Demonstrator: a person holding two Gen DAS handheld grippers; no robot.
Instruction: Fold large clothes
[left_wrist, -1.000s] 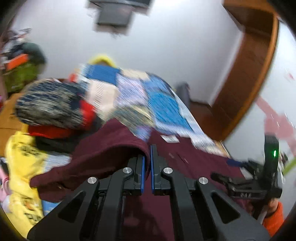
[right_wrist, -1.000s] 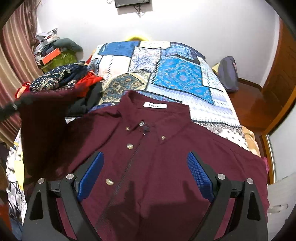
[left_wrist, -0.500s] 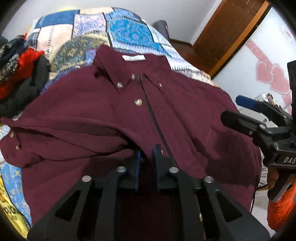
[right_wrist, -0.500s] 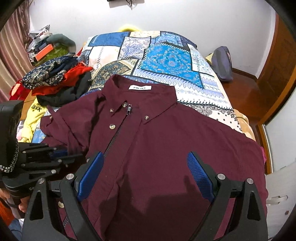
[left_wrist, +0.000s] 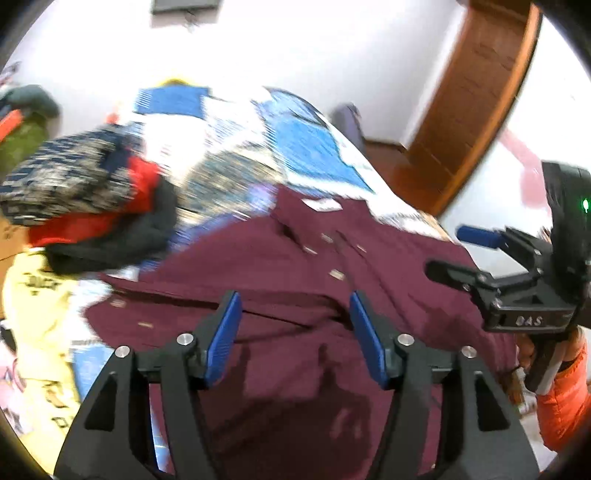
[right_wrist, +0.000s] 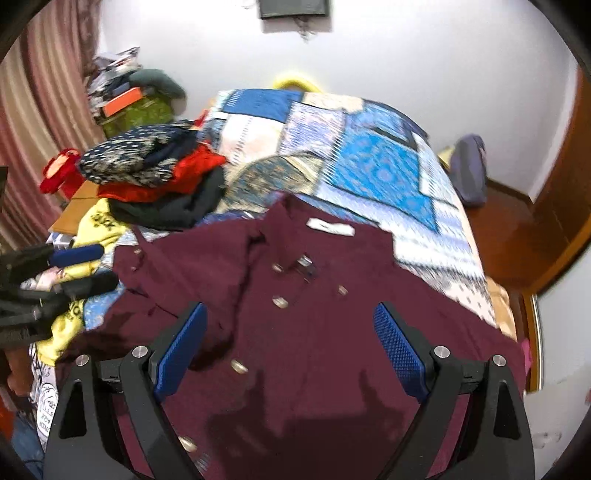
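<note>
A maroon button-up shirt (right_wrist: 332, 314) is laid front-up on a bed covered by a blue patchwork quilt (right_wrist: 369, 166).

Its left sleeve is seen folded across the chest. The fingers of the left gripper (left_wrist: 295, 332) and right gripper (right_wrist: 291, 354) are spread wide, holding nothing. Only the right view shows the pink curtain (right_wrist: 40, 110); only the left shows an orange sleeve (left_wrist: 565, 402).

A bed covered by a blue patchwork quilt (right_wrist: 373, 166). On its left side, a heap of clothes (right_wrist: 155, 173) in navy, red and black. Behind, a white wall (right_wrist: 406, 55), a pink curtain (right_wrist: 40, 110) at left, and a wooden door (left_wrist: 476, 99) at right.
</note>
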